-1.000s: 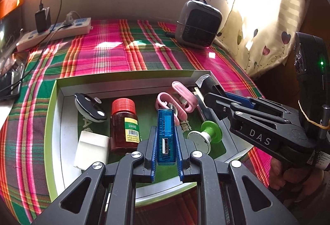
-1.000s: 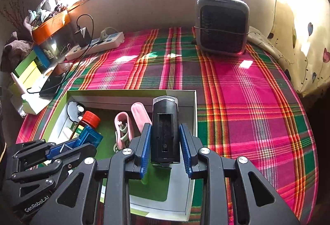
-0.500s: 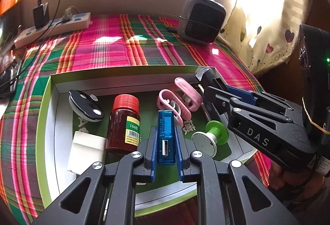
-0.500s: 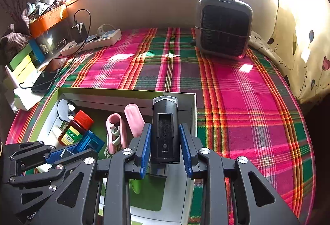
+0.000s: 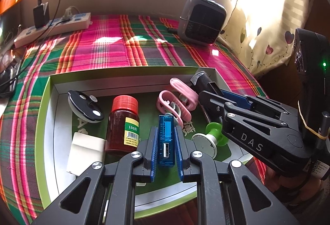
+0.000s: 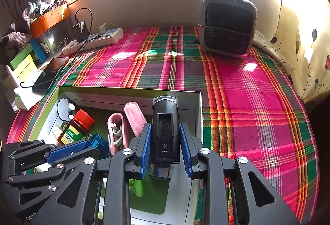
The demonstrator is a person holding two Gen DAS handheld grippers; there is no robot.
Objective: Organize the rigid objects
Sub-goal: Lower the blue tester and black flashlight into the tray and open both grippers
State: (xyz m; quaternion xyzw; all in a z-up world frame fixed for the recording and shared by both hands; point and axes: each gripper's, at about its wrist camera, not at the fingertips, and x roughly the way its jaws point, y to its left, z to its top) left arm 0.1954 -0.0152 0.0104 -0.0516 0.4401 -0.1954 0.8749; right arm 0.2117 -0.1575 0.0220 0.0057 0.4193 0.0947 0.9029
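A: What is held by the left gripper (image 5: 166,140)?

B: A translucent blue USB device (image 5: 165,138) is clamped between the blue-padded fingers (image 5: 153,148), its USB port turned toward the camera. It is held over the green-edged tray (image 5: 46,105) that rests on the plaid-covered worktop (image 5: 99,51).

A: And the right gripper (image 6: 165,142)?

B: Its fingers are closed on a black oblong device (image 6: 165,130), held upright over the tray's right end. In the left wrist view, "DAS" is read in white on the right gripper's body.

A: What writing is seen inside the tray?

B: "100片" is printed on the yellow-green label of the brown bottle (image 5: 122,126), which has a red cap, with a barcode beneath it. Part of "DAS" and a white Chinese character are printed on the tray's green floor; the character cannot be made out. "GenR" is partly visible on the left gripper in the right wrist view.

A: What else is laid there?

B: A black oval piece (image 5: 84,109) is seen by the far left wall, a white block (image 5: 85,152) touching the bottle, two pink clips (image 5: 177,101) in the middle, and a green-and-white spool (image 5: 210,138) just beside the right gripper. A grey heater (image 6: 226,24) and a white power strip (image 6: 92,41) are seen at the worktop's far edge.
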